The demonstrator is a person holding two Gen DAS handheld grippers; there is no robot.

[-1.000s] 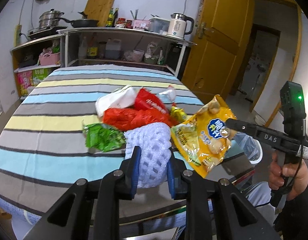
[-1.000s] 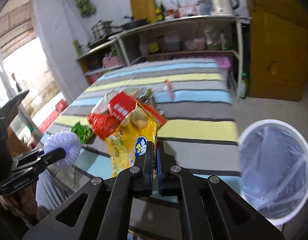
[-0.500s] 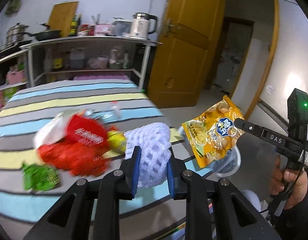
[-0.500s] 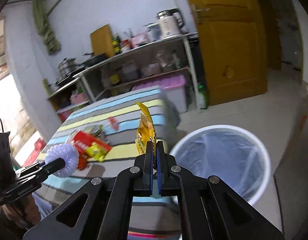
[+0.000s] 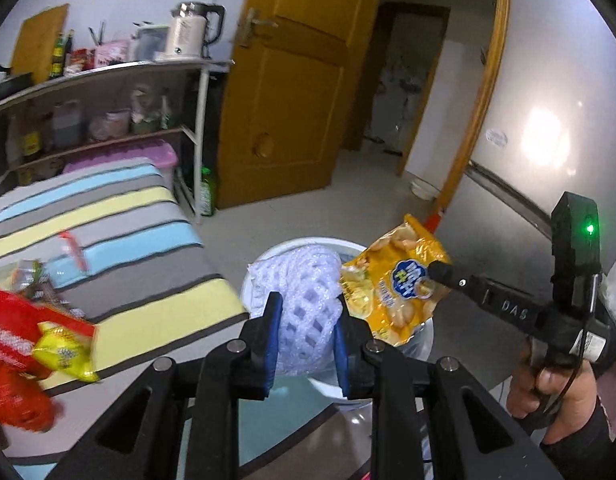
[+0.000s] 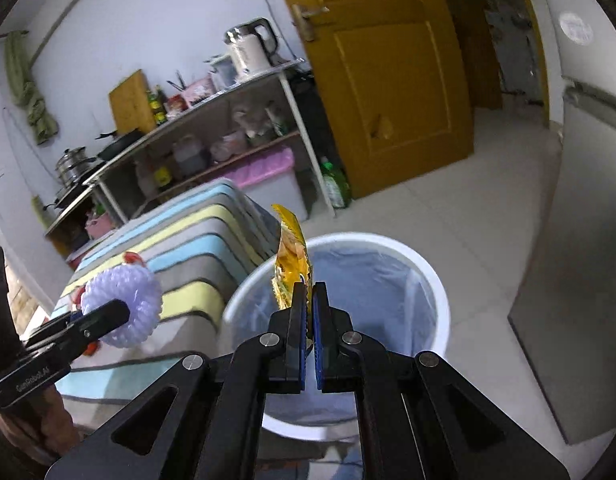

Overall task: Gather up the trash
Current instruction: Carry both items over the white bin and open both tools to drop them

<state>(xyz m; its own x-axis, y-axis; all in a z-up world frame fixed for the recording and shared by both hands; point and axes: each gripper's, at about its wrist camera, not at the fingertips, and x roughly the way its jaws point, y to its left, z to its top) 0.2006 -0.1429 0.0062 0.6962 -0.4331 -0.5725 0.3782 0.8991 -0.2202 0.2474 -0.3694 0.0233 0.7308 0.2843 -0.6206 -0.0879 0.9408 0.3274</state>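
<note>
My left gripper (image 5: 305, 304) is shut on a white foam fruit net (image 5: 303, 284), held over the near rim of the white trash bin (image 5: 422, 334). The net also shows in the right wrist view (image 6: 123, 306), beside the bin's left side. My right gripper (image 6: 310, 292) is shut on a yellow snack bag (image 6: 291, 260), held edge-on above the bin (image 6: 436, 280), which has a clear liner. In the left wrist view the bag (image 5: 396, 284) hangs over the bin from the right gripper (image 5: 438, 270).
More wrappers, red (image 5: 15, 336) and yellow (image 5: 63, 354), lie on the striped table (image 5: 147, 260) at left. A shelf (image 5: 107, 80) with a kettle and kitchenware stands behind, beside a wooden door (image 5: 283, 100). A grey cabinet (image 6: 580, 280) stands right of the bin.
Both grippers have swung right, away from the table's trash pile, carrying the foam net and the snack bag over the bin. Both stay shut.
</note>
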